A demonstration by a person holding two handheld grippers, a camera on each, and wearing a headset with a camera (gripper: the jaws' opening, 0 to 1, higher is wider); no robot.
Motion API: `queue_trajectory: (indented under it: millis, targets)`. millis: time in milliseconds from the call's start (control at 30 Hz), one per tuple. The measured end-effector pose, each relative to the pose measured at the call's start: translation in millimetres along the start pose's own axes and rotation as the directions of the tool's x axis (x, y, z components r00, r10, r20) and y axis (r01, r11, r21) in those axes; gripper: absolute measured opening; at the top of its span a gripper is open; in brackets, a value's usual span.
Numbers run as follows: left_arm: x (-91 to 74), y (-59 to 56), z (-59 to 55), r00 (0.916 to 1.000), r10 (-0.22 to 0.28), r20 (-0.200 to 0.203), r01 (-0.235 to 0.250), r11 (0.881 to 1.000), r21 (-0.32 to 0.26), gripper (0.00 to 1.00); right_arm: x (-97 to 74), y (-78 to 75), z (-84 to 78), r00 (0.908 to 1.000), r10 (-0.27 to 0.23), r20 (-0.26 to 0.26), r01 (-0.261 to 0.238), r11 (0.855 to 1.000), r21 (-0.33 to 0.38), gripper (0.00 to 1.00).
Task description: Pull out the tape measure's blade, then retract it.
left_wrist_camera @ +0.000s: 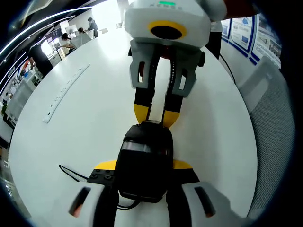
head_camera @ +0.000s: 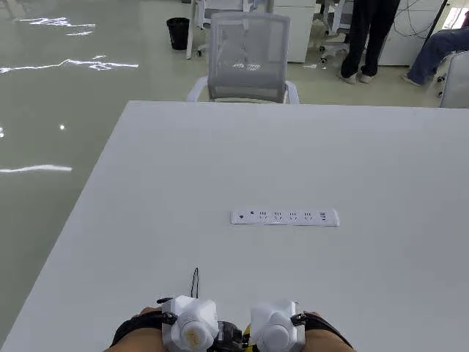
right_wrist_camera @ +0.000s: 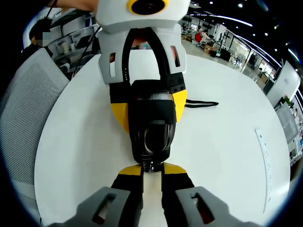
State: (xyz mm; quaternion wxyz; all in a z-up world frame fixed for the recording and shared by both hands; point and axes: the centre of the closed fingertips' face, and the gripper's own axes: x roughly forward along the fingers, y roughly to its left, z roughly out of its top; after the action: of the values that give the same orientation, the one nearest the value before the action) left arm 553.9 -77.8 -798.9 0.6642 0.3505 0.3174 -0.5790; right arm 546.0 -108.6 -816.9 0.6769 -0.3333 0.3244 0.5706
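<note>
Big white rectangular table (head_camera: 366, 161) takes up most of the head view, with pale glossy floor to its left. A grey mesh-back office chair (head_camera: 248, 55) is pushed up to the far edge, and behind it stand a person in dark trousers (head_camera: 370, 37) and a black waste bin (head_camera: 177, 33). A long flat white power strip (head_camera: 284, 217) lies mid-table, well apart from the grippers, which sit side by side at the near edge. The left gripper (left_wrist_camera: 144, 164), white body with yellow-padded black fingers, has its jaws clamped on both flanks of the tape measure (right_wrist_camera: 151, 127). This is a chunky black case with a clear window on its face, held just above the tabletop between the two grippers. The right gripper (right_wrist_camera: 152, 171), same build, faces the left one head-on. Its jaws are drawn almost together right at the case mouth, pinching the small dark blade tip (right_wrist_camera: 151, 166). No length of blade is visible between case and pads, and the yellow pads sit practically against the case. A thin black wrist strap (right_wrist_camera: 201, 103) trails from the case and lies loose on the table beside the left gripper.
</note>
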Motion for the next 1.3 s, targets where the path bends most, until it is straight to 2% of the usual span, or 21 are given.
queue_trajectory:
  millis: [500,833,1300]
  targets:
    - [-0.2,-0.5,0.3,1.0000,-0.004,-0.005,0.004,1.000,-0.002,0.34,-4.2,-0.7,-1.4,0.9998,-0.008,-0.018,0.008,1.000,-0.004,0.10]
    - [-0.5,-0.4,0.3,0.9997,-0.023,-0.007,0.023,1.000,0.002,0.34,-8.3,-0.6,-6.6,0.9987,0.001,-0.051,-0.001,1.000,-0.009,0.10]
    - [-0.6,0.1,0.9,0.9997,-0.024,-0.009,0.024,1.000,0.009,0.34,-13.3,0.1,-11.6,0.9987,0.003,-0.052,-0.004,1.000,-0.008,0.10]
